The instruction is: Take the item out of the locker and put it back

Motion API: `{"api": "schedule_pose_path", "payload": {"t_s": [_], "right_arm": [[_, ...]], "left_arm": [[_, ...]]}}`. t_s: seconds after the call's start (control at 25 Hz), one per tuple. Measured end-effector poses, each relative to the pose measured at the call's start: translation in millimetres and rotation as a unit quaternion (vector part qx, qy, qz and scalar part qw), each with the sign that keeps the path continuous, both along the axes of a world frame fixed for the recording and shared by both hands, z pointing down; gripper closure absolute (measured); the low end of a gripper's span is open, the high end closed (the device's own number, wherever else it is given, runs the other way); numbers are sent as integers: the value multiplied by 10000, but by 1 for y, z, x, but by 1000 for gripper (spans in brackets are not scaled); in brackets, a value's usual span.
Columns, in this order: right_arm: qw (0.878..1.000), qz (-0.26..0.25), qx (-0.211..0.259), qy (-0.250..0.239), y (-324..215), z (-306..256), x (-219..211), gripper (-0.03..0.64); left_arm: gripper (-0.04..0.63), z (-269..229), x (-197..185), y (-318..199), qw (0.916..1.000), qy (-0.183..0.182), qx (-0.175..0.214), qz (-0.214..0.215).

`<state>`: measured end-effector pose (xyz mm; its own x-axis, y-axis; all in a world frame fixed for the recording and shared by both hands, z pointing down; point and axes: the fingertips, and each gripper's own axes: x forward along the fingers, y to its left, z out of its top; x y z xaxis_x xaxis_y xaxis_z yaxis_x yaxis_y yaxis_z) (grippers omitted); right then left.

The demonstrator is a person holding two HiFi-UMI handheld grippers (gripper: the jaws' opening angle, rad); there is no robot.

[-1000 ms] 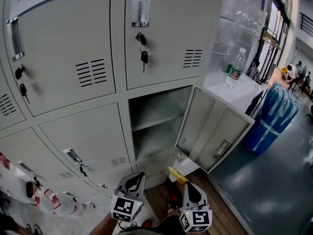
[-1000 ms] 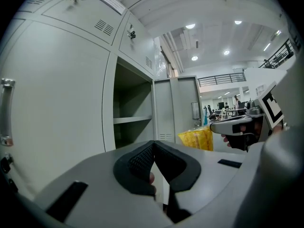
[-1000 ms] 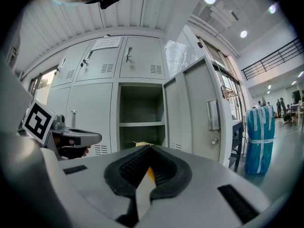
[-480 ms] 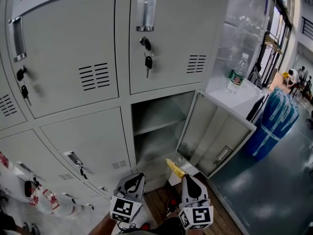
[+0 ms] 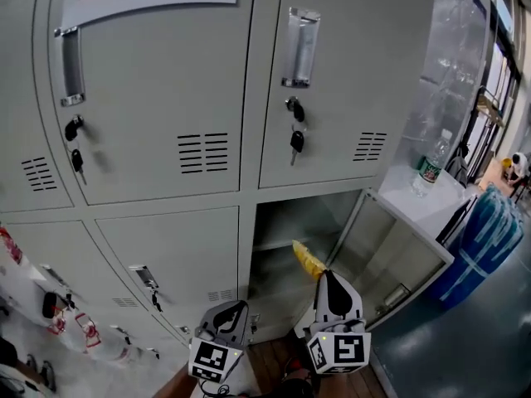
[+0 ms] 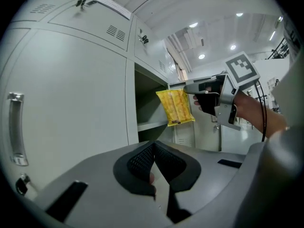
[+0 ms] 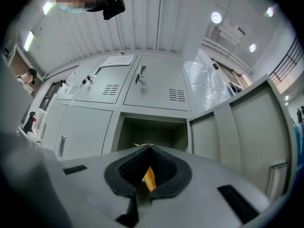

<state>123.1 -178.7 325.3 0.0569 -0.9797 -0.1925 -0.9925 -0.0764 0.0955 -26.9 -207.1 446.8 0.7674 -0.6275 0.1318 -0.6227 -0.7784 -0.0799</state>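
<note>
My right gripper (image 5: 325,278) is shut on a yellow snack packet (image 5: 308,260), which hangs just in front of the open grey locker compartment (image 5: 290,226) with its shelf. In the left gripper view the yellow packet (image 6: 175,107) dangles from the right gripper (image 6: 190,87) before the opening. The right gripper view shows a sliver of the packet (image 7: 148,177) pinched between the pads, with the open compartment (image 7: 152,133) straight ahead. My left gripper (image 5: 236,310) is lower and to the left, its jaws together with nothing in them.
The locker door (image 5: 398,264) swings out to the right. Closed lockers with keys (image 5: 296,139) surround the opening. A water bottle (image 5: 429,171) stands on a white cabinet at the right, and a blue wrapped bundle (image 5: 489,239) sits on the floor beyond.
The right gripper has risen with the yellow packet from near the floor up to the open compartment. The left gripper has lifted a little. The head view has tilted upward.
</note>
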Motion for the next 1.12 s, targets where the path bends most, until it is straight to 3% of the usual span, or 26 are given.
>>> {"api": "schedule_pose_path", "payload": {"t_s": [0.56, 1.12], "right_arm": [[9968, -574, 397, 396, -98, -42, -13, 601], [9926, -1184, -108, 262, -148, 5, -43, 601]], "left_arm": [[574, -6, -38, -37, 9950, 53, 65, -1000], [574, 4, -58, -47, 9881, -49, -56, -1538]]}}
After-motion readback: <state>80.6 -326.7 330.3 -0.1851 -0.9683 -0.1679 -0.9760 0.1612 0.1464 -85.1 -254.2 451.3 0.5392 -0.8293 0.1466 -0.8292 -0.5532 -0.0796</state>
